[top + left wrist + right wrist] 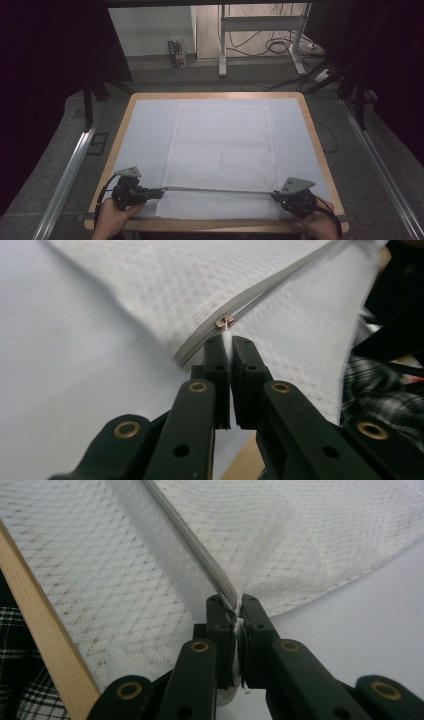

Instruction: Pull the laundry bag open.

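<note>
White mesh bag [222,150] flat mid-worktop, zipper [220,189] along near edge | my left gripper [150,192] pinching zipper pull [226,335] at near-left end | right gripper [276,196] clamped on zipper's other end | looks zipped, or barely started; can't tell

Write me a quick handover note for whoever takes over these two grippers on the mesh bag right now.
Left gripper: jaws shut on the white pull tab of the small metal zipper slider, at the left end of the grey zipper.
Right gripper: jaws shut on the zipper's right end, holding it taut.
White mesh laundry bag: flat on the pale blue table cover, zipper along the near side.
Done: both ends gripped, zipper stretched straight.
Left: probably run the slider along the zipper while the right end stays pinned. Whether the zipper is open or closed I cannot tell.
</note>
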### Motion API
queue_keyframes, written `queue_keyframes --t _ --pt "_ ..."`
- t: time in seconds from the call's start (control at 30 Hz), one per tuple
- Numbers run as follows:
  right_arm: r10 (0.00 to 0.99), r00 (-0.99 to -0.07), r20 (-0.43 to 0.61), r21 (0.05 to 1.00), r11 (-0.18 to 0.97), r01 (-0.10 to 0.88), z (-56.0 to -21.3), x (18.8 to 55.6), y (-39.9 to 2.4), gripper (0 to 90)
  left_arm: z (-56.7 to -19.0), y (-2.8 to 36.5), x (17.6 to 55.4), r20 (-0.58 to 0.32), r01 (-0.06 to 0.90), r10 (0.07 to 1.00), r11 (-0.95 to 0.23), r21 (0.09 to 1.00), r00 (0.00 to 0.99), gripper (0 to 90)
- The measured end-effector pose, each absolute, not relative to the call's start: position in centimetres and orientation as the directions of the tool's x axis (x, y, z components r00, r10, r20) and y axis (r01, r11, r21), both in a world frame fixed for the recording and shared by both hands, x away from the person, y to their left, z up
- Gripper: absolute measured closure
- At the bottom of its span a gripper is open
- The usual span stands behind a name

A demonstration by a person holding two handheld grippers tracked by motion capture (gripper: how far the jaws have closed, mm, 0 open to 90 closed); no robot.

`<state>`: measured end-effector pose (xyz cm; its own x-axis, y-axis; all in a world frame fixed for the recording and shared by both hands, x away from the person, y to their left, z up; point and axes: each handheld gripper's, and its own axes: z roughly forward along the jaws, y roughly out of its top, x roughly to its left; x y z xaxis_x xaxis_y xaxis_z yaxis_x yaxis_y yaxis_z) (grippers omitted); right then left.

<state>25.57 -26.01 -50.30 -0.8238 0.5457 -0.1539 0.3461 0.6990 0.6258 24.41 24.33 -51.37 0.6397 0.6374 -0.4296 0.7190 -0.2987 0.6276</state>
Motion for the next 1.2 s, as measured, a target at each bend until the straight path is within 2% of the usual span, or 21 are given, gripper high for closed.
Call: queue_keyframes --t 0.47,0.83,0.93,1.07,1.2 --pt "0.553 -0.821 -0.145 0.622 0.696 0.359 -50.4 25.6 -26.3 84.2 -52.0 25.8 23.7 -0.421 0.744 0.678 -0.286 0.604 0.603 87.1" --pt "0.551 -0.822 -0.143 0.610 0.703 0.366 -50.6 25.5 -26.3 82.6 -52.9 24.5 23.7 -0.368 0.753 0.709 -0.351 0.557 0.602 86.9" --pt "0.552 -0.823 -0.136 0.602 0.705 0.373 -50.7 25.4 -26.2 76.1 -52.9 24.4 23.7 -0.351 0.747 0.716 -0.355 0.562 0.604 86.4" --pt "0.549 -0.830 -0.096 0.604 0.696 0.390 -50.7 25.3 -26.5 58.7 -53.1 24.5 23.7 -0.342 0.747 0.723 -0.355 0.562 0.600 86.0" --pt "0.542 -0.835 -0.097 0.589 0.707 0.391 -50.8 24.9 -26.6 46.0 -53.1 24.4 23.7 -0.337 0.747 0.726 -0.358 0.560 0.600 85.9"
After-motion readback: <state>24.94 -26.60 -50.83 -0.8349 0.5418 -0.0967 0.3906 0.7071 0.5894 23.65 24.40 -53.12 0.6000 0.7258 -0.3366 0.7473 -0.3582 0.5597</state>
